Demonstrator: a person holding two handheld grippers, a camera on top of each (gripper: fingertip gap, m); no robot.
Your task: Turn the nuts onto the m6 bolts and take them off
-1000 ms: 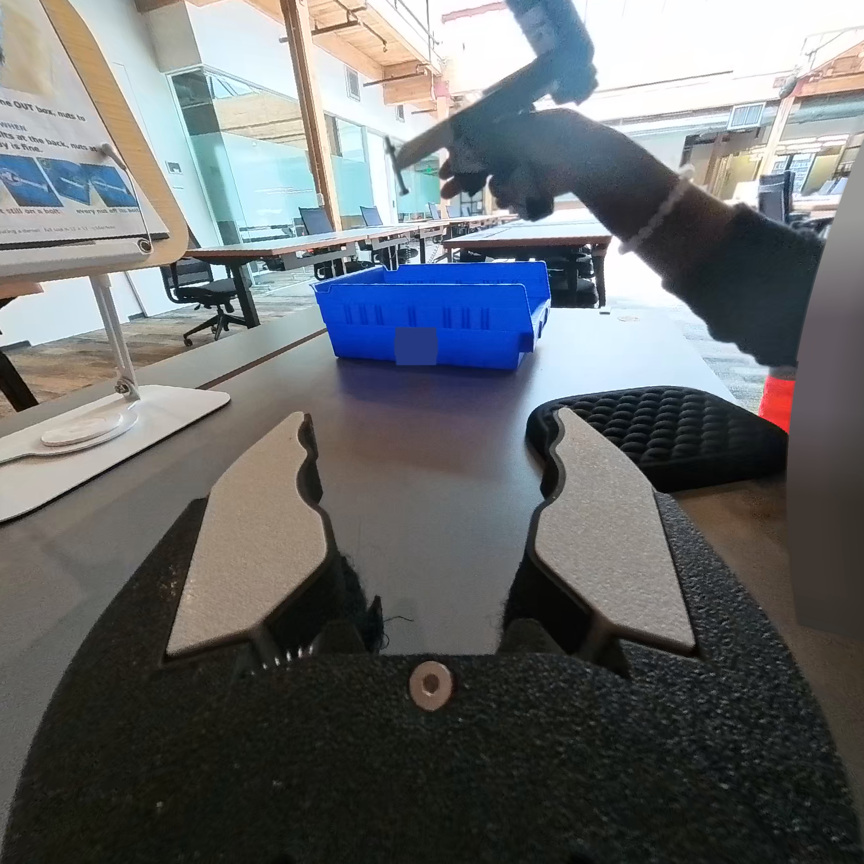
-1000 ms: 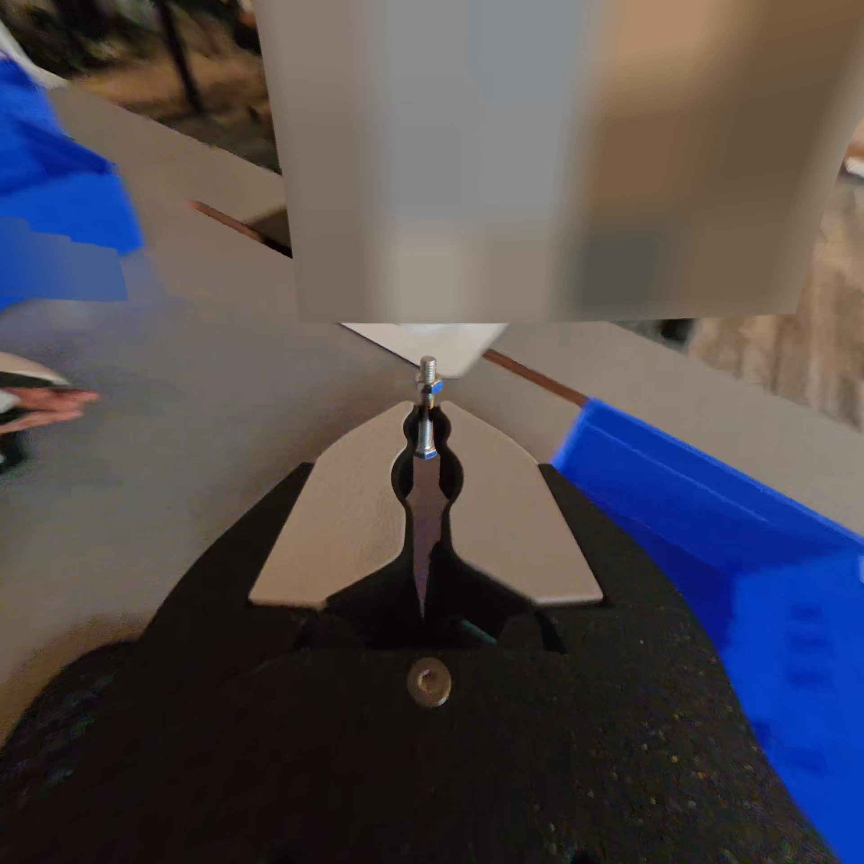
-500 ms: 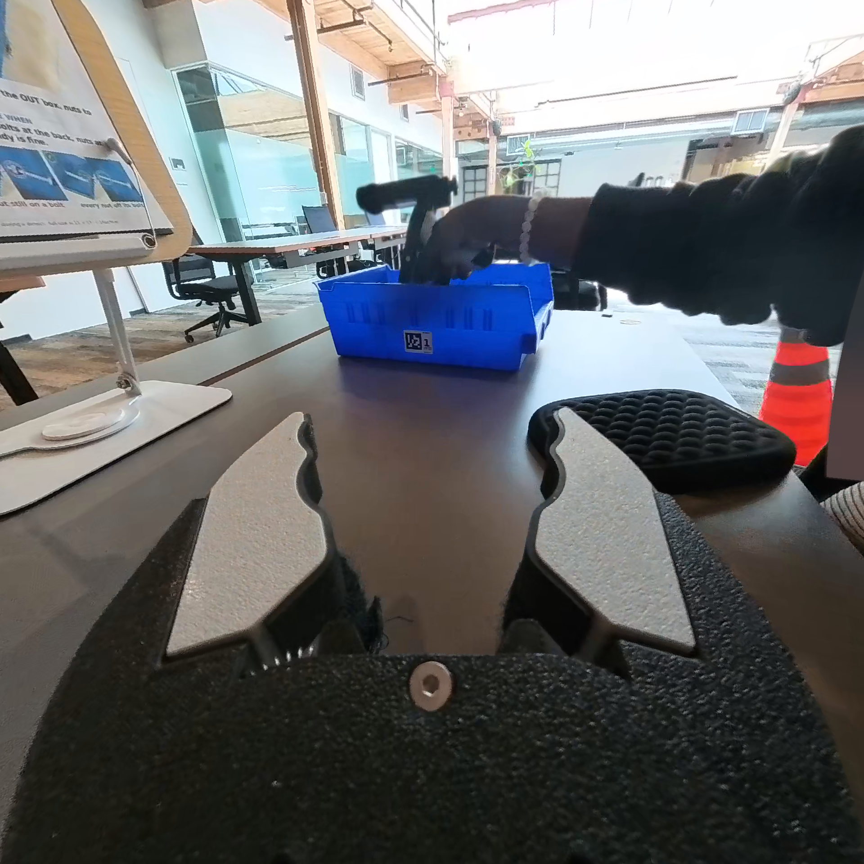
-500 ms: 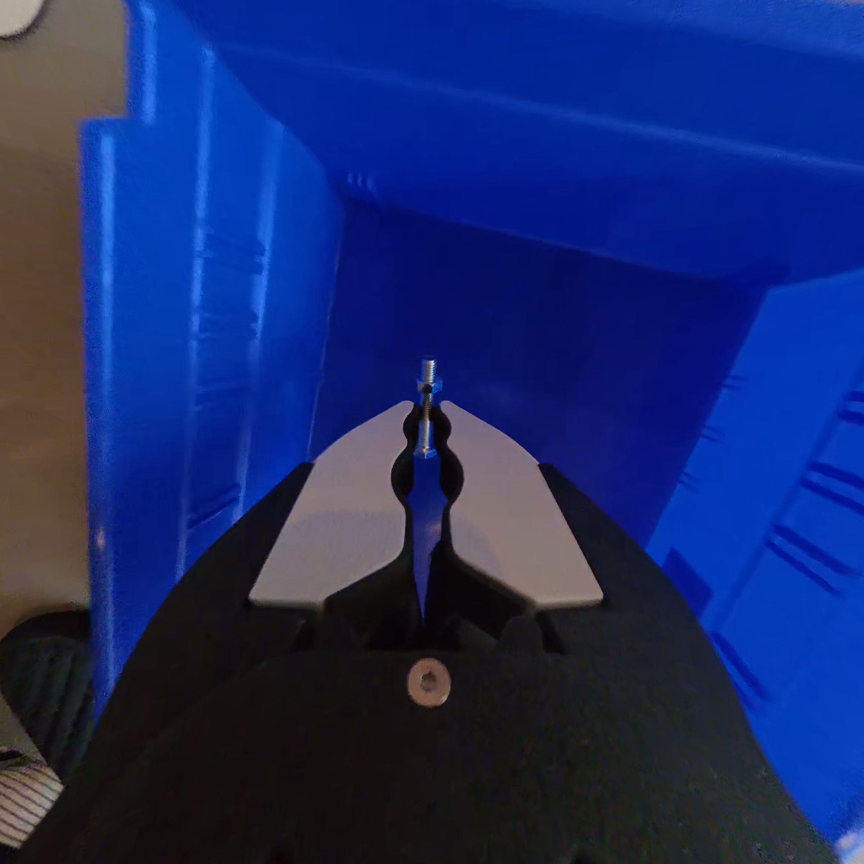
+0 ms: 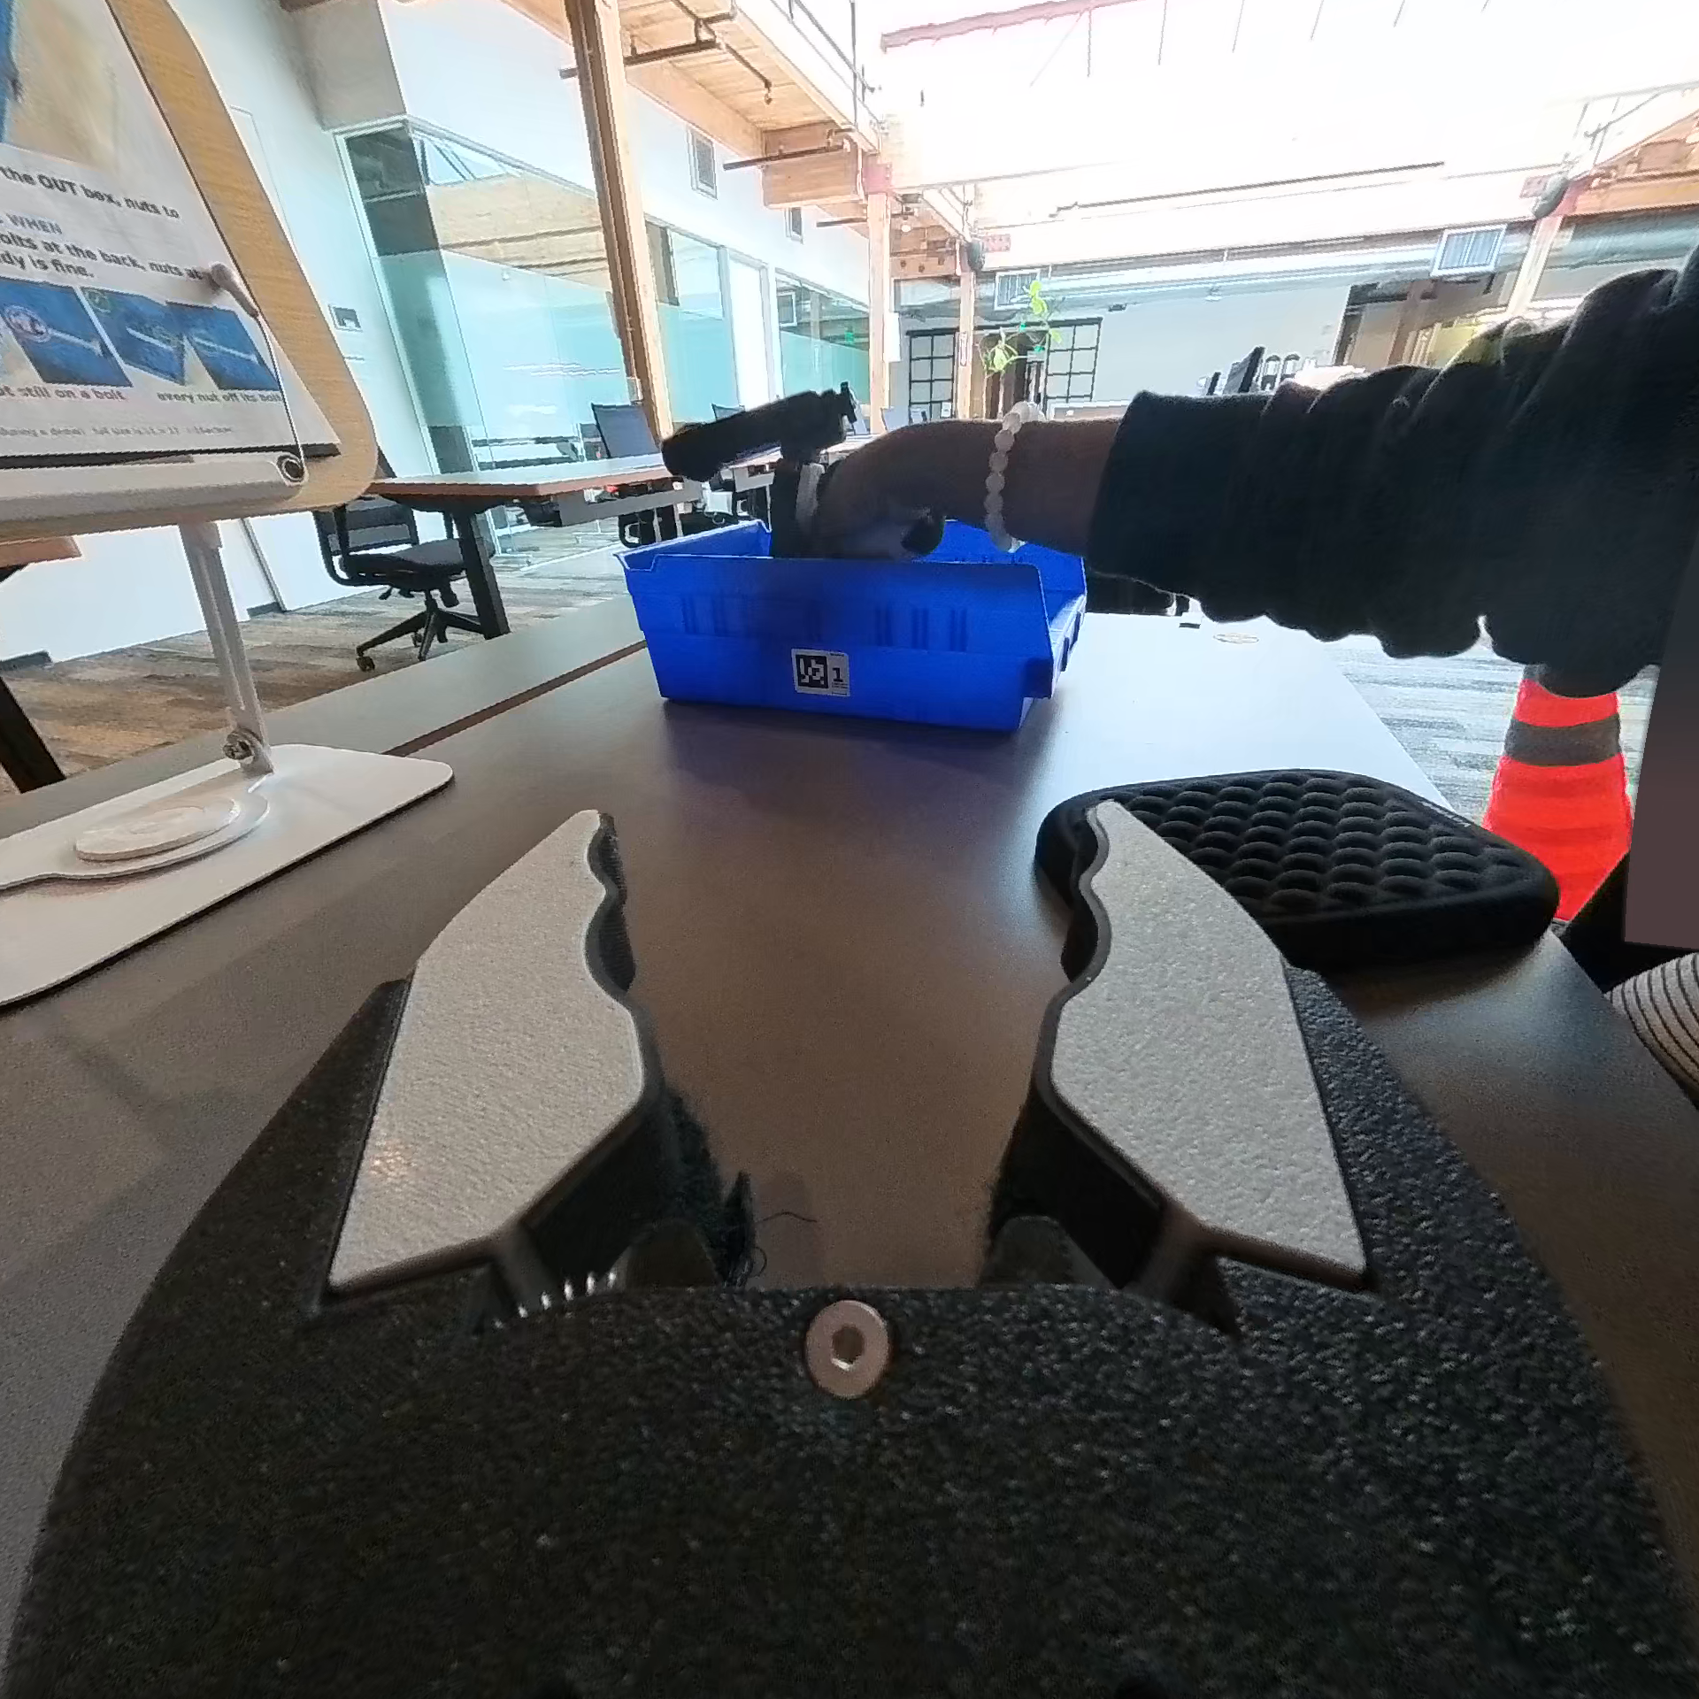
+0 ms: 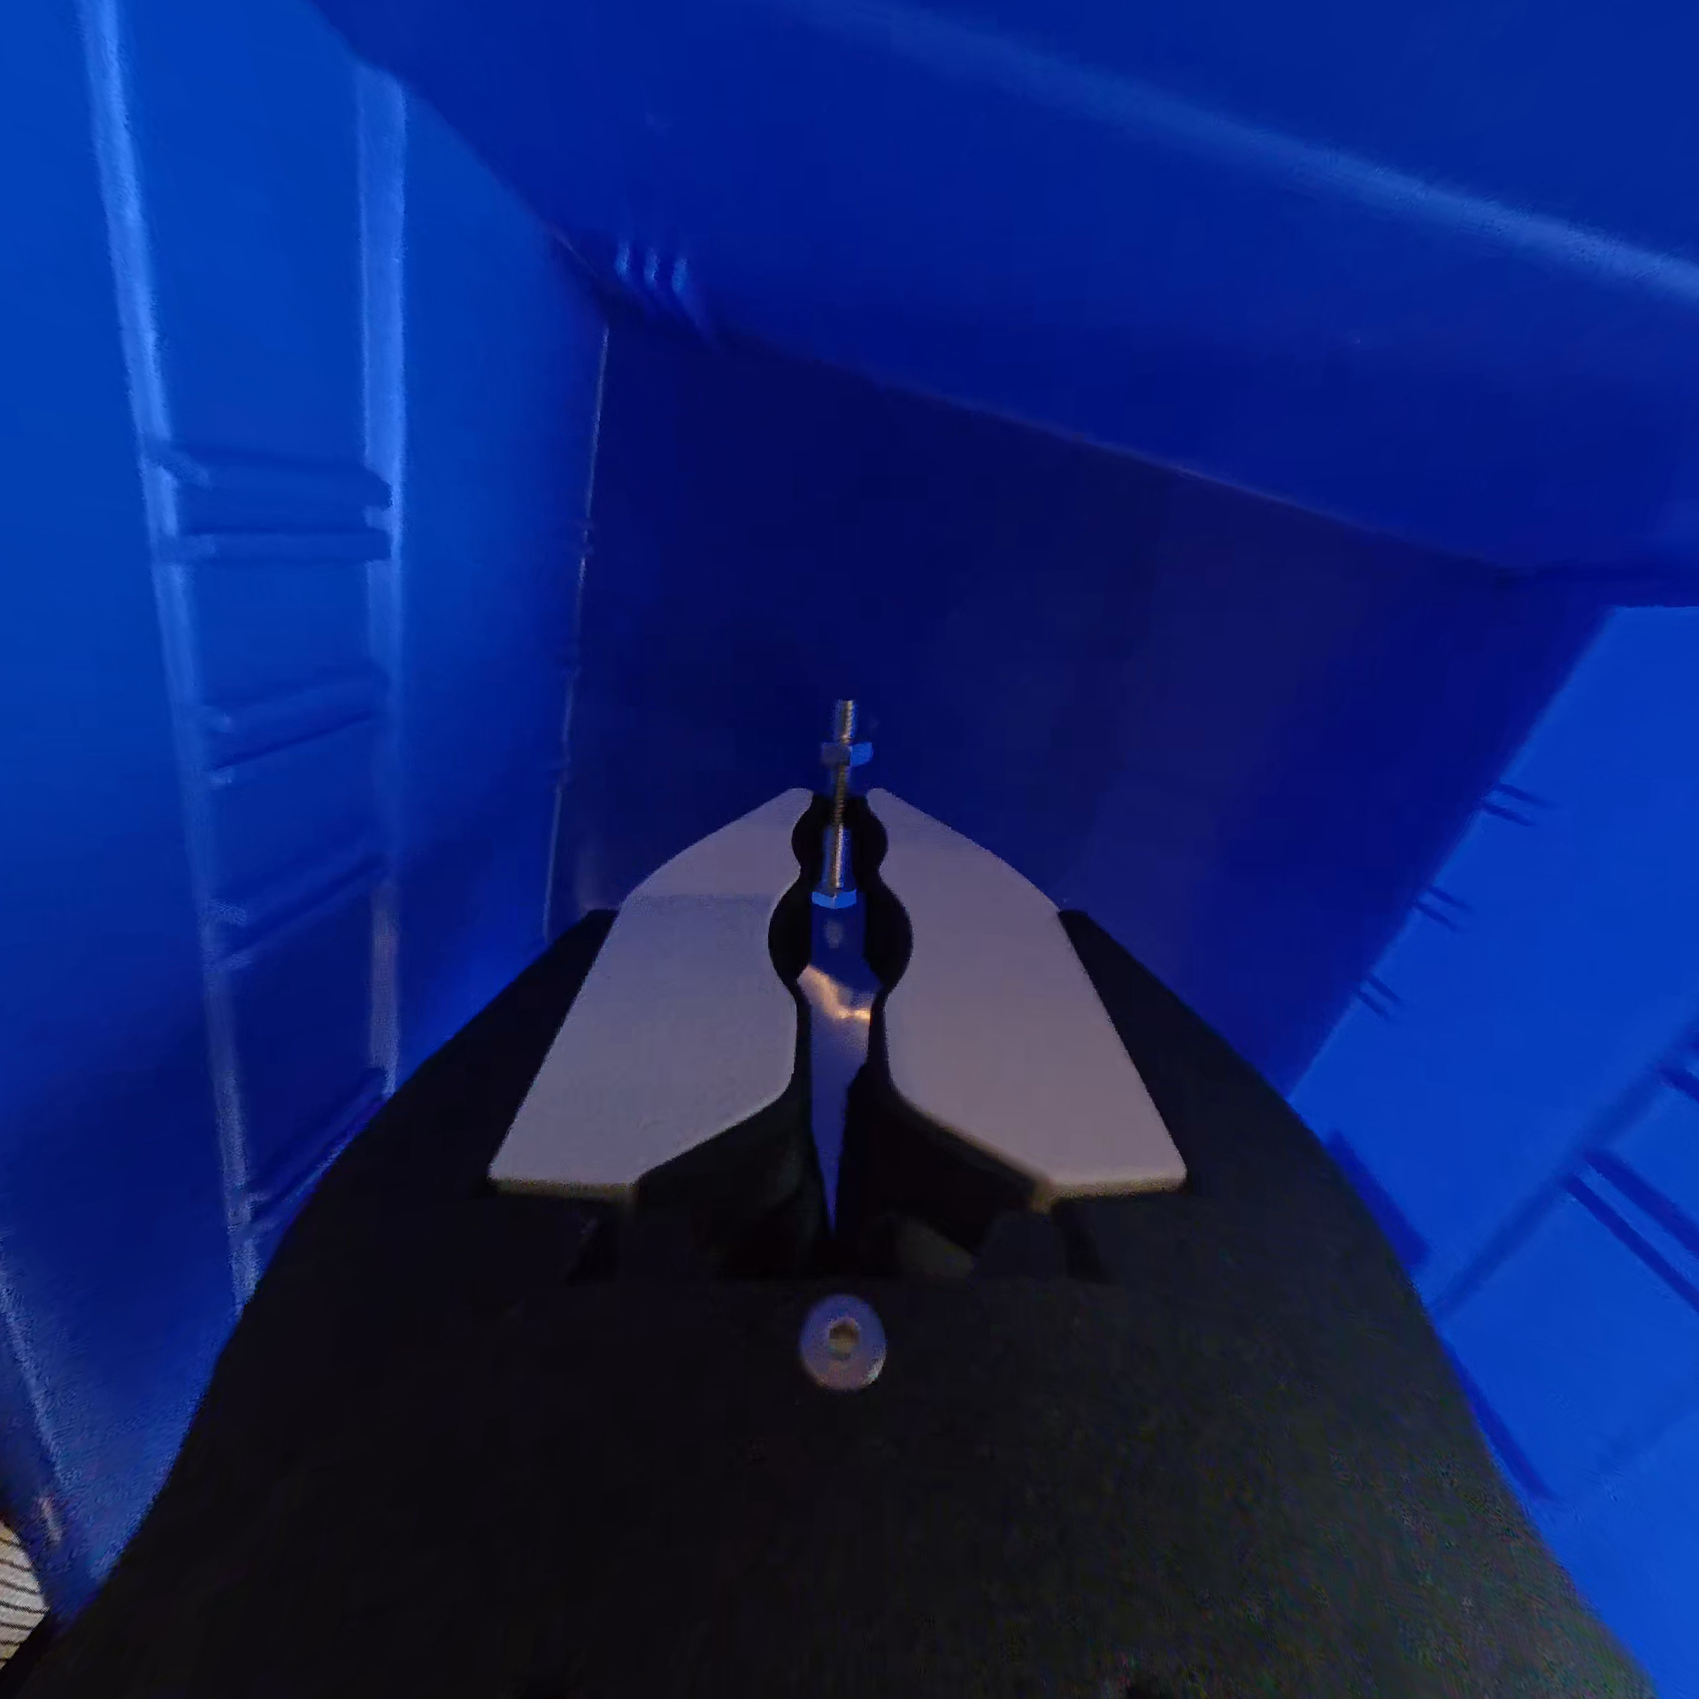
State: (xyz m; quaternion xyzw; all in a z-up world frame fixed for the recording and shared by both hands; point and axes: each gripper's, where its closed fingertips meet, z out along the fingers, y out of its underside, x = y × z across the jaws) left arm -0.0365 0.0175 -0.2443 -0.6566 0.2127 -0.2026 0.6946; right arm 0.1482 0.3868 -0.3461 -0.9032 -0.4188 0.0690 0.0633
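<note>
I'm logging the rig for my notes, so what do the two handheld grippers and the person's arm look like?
Each gripper, left and right, has a rough black textured body, a silver hex screw at its centre, and two pale grey wavy-edged fingers. The arm wears a dark knit sleeve and a white beaded bracelet.

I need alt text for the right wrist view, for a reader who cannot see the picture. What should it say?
The right claw, closed on a small silver bolt with a nut threaded near its far end, points down into a blue plastic bin. The bin's ribbed blue walls fill nearly the whole view, and the bolt sticks out beyond the grey fingertips.
</note>
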